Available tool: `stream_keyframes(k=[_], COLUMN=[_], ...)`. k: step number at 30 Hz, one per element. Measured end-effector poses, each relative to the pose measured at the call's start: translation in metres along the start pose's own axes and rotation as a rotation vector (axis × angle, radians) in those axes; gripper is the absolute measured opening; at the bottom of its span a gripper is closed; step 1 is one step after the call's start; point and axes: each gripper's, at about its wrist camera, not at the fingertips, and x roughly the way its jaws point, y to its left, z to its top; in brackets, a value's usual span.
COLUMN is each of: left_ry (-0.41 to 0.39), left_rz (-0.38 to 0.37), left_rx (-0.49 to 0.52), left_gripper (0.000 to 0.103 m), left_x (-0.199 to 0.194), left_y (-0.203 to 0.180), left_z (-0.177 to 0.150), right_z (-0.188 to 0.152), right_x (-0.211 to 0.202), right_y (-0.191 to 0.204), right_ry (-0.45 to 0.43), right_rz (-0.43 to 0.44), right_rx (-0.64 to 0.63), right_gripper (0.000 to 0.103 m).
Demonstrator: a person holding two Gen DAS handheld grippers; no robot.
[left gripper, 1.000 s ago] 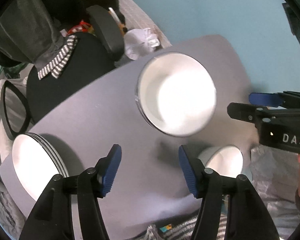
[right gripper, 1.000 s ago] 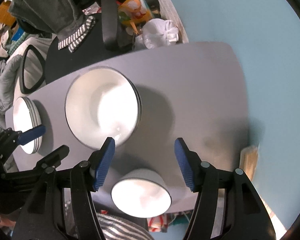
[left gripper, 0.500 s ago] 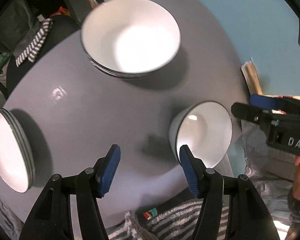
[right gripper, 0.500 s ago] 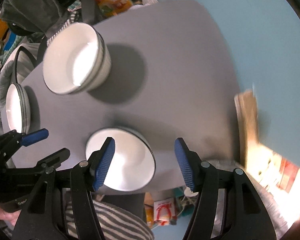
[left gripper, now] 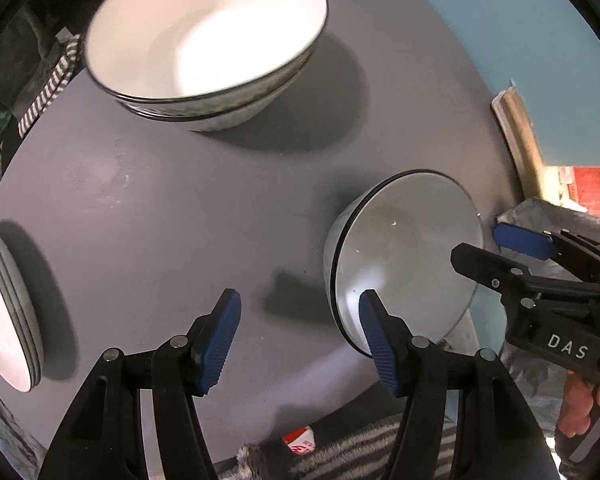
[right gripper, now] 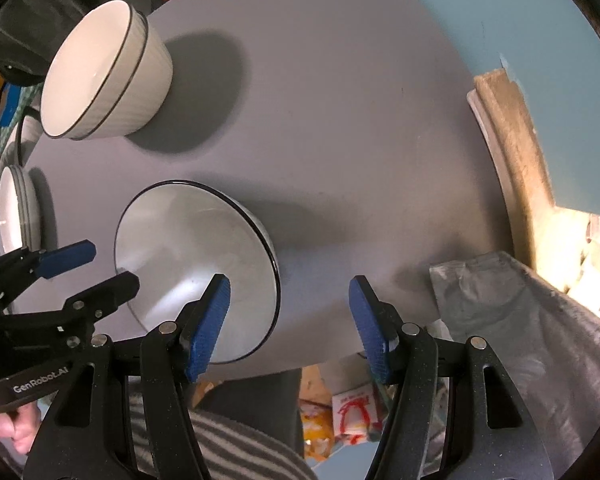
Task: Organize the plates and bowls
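Note:
A single white bowl with a black rim stands near the front edge of the grey table. My left gripper is open: its right pad hangs over the bowl's left rim and its left pad over bare table. My right gripper is open too, with its left pad over the bowl's right side and the other pad outside it. No pad presses on the bowl. Stacked ribbed bowls sit farther back. A plate stack lies at the left.
A blue wall and a wooden skirting strip border the table on the right. Grey cloth lies beside the table's right corner. Striped fabric and packets lie below the front edge. A hand holds the right gripper's handle.
Both grippers have sunk and come toward the table's front edge, from near the stacked bowls to the single bowl, which now looms larger. Their jaws stay equally wide.

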Motion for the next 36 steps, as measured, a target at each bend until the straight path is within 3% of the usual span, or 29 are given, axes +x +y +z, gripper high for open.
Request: stream_keyframes(k=[9,10,12,23,29,36], left_ry=[-0.011,-0.016,-0.016,-0.006,-0.018,-0.002], left_rz=[0.013,0.021,0.032,-0.007,-0.006,0.014], left_rx=[-0.005,-0.018,-0.032,-0.015,0.029,0.034], left_gripper=[0.063,0.059,0.047,0.020,0.007,0.007], left_x=[0.011,0.011,0.015,0.022,0.020,0.017], left_y=[-0.003,-0.001,-0.001,-0.014,-0.029,-0.033], left_z=[0.002,0.004,0.007,0.010,0.007,0.005], right_z=[-0.006,-0.006,-0.004,-0.003,-0.008,-0.004], right_x=[0.011,0.011,0.013,0.013,0.016,0.017], right_y=[-0.006,-0.005,-0.006,0.003,0.008,0.021], right_ry=[-0.038,-0.039,-0.042,-0.022,-0.028,-0.015], right_rz=[0.021,0.020,0.015,0.019,-0.010,0.002], right_rx=[0.027,0.028,0.030,0.026,0.021,0.039], right_gripper=[0.061,0.061,0.054,0.013,0.008,0.006])
